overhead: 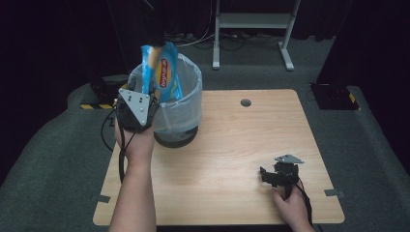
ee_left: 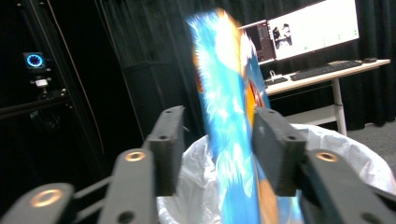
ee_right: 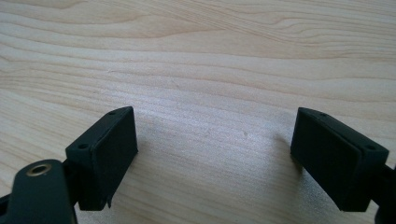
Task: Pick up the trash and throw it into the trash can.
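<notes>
One blue and orange crinkly snack bag (overhead: 163, 72), one round bin lined with a clear plastic bag (overhead: 186, 104), one pale wooden surface (overhead: 232, 154), two black handheld grippers (overhead: 137, 110) (overhead: 280, 175).

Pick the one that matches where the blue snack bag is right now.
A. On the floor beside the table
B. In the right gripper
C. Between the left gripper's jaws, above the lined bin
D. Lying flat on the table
C: the bag stands between the left gripper's jaws, over the bin; the right gripper is open above bare table.

Wooden table (overhead: 232, 145) with a round grommet hole (overhead: 245, 102), white desk frame (overhead: 251, 21) behind, lit monitor (ee_left: 317, 28), keyboard (ee_left: 324, 71)
</notes>
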{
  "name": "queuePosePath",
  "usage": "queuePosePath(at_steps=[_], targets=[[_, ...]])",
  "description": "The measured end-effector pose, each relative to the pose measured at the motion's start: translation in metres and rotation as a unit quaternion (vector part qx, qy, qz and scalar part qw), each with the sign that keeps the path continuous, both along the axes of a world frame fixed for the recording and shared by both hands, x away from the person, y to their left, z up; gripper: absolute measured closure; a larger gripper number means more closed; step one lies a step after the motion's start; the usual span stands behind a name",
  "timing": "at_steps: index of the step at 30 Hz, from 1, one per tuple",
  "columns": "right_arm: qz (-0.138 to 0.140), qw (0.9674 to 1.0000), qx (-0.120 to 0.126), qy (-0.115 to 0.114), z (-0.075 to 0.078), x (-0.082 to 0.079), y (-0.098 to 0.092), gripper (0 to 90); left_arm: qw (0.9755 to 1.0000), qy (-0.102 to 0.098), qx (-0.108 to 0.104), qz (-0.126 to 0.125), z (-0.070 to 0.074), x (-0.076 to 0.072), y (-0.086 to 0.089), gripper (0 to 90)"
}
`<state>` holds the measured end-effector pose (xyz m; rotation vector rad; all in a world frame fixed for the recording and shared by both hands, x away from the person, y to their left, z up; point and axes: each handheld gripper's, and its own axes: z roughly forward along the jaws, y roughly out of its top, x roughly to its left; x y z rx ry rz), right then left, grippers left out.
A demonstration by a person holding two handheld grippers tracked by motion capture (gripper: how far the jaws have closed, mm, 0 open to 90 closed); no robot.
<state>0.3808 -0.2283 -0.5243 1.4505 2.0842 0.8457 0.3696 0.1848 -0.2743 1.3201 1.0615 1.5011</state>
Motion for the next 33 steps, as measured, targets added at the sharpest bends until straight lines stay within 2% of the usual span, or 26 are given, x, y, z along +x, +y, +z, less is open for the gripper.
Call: queuePosePath(at_steps=[4, 7, 10, 15, 19, 23, 25, 27, 29, 30, 31, 32, 33], targets=[[0.000, 1.0000, 0.000, 0.000, 0.000, 0.000, 0.000, 14.2, 1.0000, 0.001, -0.002, -0.007, -0.001, -0.001, -0.001, 47.6], [0.000, 1.0000, 0.000, 0.000, 0.000, 0.000, 0.000, 14.2, 0.9998, 0.009, -0.003, -0.016, -0.004, 0.000, -0.001, 45.5], [0.000, 1.0000, 0.000, 0.000, 0.000, 0.000, 0.000, 14.2, 0.9988, 0.023, -0.013, -0.040, -0.013, -0.001, -0.002, 41.4], [0.000, 1.0000, 0.000, 0.000, 0.000, 0.000, 0.000, 14.2, 0.9969, 0.022, -0.026, -0.070, -0.035, -0.015, -0.003, 38.7], [0.000, 1.0000, 0.000, 0.000, 0.000, 0.000, 0.000, 14.2, 0.9956, 0.017, -0.030, -0.087, -0.048, -0.030, -0.006, 37.6], [0.000, 1.0000, 0.000, 0.000, 0.000, 0.000, 0.000, 14.2, 0.9951, 0.027, -0.018, -0.094, -0.059, -0.035, -0.008, 35.4], [0.000, 1.0000, 0.000, 0.000, 0.000, 0.000, 0.000, 14.2, 0.9951, 0.034, -0.003, -0.093, -0.064, -0.033, -0.008, 34.6], [0.000, 1.0000, 0.000, 0.000, 0.000, 0.000, 0.000, 14.2, 0.9945, 0.044, -0.001, -0.096, -0.066, -0.027, -0.008, 34.9], [0.000, 1.0000, 0.000, 0.000, 0.000, 0.000, 0.000, 14.2, 0.9949, 0.046, 0.003, -0.090, -0.066, -0.021, -0.008, 39.0], [0.000, 1.0000, 0.000, 0.000, 0.000, 0.000, 0.000, 14.2, 0.9946, 0.048, 0.004, -0.092, -0.065, -0.017, -0.008, 49.1], [0.000, 1.0000, 0.000, 0.000, 0.000, 0.000, 0.000, 14.2, 0.9946, 0.048, 0.004, -0.092, -0.065, -0.017, -0.008, 54.5], [0.000, 1.0000, 0.000, 0.000, 0.000, 0.000, 0.000, 14.2, 0.9941, 0.051, 0.008, -0.095, -0.064, -0.013, -0.008, 54.5], [0.000, 1.0000, 0.000, 0.000, 0.000, 0.000, 0.000, 14.3, 0.9937, 0.054, 0.011, -0.098, -0.063, -0.011, -0.009, 60.3]])
